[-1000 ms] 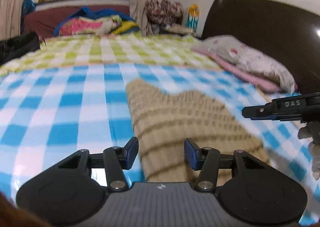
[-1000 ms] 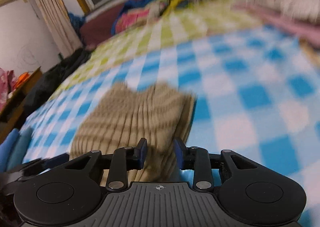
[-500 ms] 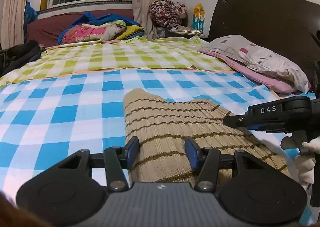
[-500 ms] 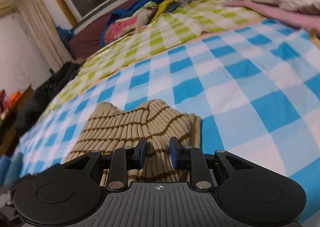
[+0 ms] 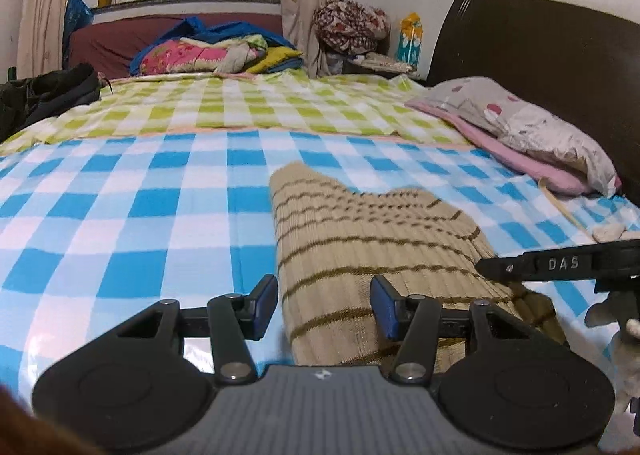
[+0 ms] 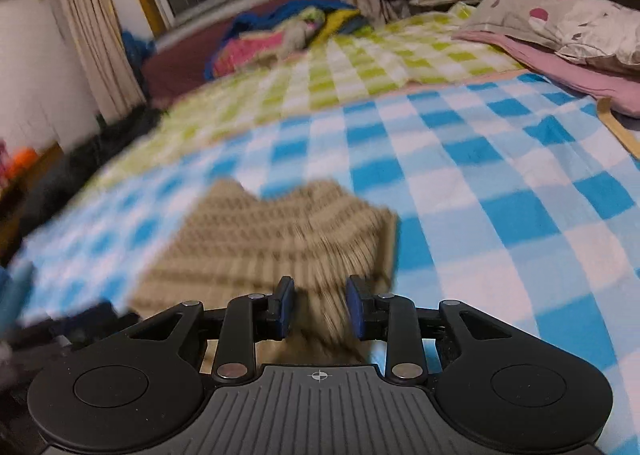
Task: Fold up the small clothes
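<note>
Tongs (image 5: 324,305) (image 6: 320,305) apart | striped garment (image 5: 360,247) lengthwise away, over checked blanket (image 5: 120,215)

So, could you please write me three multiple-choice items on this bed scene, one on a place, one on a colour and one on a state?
1. Where does the tan striped garment lie?
A. on the blue checked sheet
B. on the pillow
C. on the dark headboard

2. What colour are the garment's thin stripes?
A. red
B. brown
C. white

3. How does the left gripper stand?
A. clamped on the pillow
B. shut with nothing between its fingers
C. open, with the garment's near edge between its fingers

Answers:
1 A, blue and white squares show all round the garment in both wrist views.
2 B, dark brown lines cross the tan knit.
3 C, the blue pads stand apart with the fabric below and between them, not pressed on it.
</note>
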`<state>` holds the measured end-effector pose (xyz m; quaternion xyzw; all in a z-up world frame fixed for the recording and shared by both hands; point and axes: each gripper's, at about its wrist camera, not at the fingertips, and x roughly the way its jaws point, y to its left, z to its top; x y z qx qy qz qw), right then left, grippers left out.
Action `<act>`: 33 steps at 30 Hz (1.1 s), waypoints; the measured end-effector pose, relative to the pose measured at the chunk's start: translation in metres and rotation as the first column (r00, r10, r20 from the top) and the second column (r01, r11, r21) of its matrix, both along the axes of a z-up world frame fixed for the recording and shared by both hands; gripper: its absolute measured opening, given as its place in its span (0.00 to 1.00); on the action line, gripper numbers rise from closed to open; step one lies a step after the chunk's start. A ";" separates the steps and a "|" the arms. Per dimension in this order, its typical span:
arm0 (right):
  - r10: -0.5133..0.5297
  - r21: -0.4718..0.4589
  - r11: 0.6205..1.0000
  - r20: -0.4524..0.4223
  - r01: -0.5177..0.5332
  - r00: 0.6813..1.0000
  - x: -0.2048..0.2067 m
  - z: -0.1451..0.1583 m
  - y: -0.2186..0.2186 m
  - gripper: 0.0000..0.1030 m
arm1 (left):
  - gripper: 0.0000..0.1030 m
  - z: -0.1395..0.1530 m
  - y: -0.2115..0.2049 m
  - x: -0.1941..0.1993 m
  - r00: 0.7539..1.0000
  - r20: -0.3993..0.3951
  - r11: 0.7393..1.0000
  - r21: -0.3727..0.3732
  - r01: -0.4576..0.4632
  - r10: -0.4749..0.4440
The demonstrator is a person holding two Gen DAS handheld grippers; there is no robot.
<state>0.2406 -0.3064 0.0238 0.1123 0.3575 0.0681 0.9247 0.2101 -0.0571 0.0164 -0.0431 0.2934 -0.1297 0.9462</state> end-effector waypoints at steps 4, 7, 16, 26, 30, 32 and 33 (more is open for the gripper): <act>-0.022 0.003 1.000 -0.024 0.022 0.999 -0.001 -0.002 0.000 0.29 | 0.56 0.007 0.002 -0.007 1.000 0.007 1.000 0.014 -0.007 0.007; -0.019 0.006 1.000 0.007 0.019 1.000 -0.013 0.012 0.002 0.29 | 0.55 0.011 0.006 -0.016 1.000 0.022 1.000 0.011 -0.007 0.007; -0.007 -0.045 0.999 -0.045 0.005 0.999 -0.036 -0.002 0.017 0.30 | 0.56 -0.013 0.004 -0.019 0.995 -0.093 0.998 0.058 -0.015 0.020; -0.019 -0.100 0.995 -0.019 0.017 1.000 -0.072 0.005 0.022 0.29 | 0.56 -0.008 0.000 -0.045 0.996 -0.093 0.997 0.078 0.002 0.005; -0.066 -0.051 0.997 -0.069 0.063 0.995 -0.077 0.000 0.013 0.30 | 0.55 -0.008 0.001 -0.058 0.995 -0.102 0.997 0.079 -0.003 0.011; -0.061 -0.043 0.997 -0.053 0.059 0.997 -0.085 0.006 0.015 0.30 | 0.56 -0.006 0.002 -0.066 0.995 -0.103 0.998 0.069 -0.005 0.012; -0.050 -0.048 0.998 -0.046 0.048 0.998 -0.090 0.009 0.018 0.30 | 0.56 -0.006 0.001 -0.070 0.995 -0.103 0.998 0.067 -0.007 0.014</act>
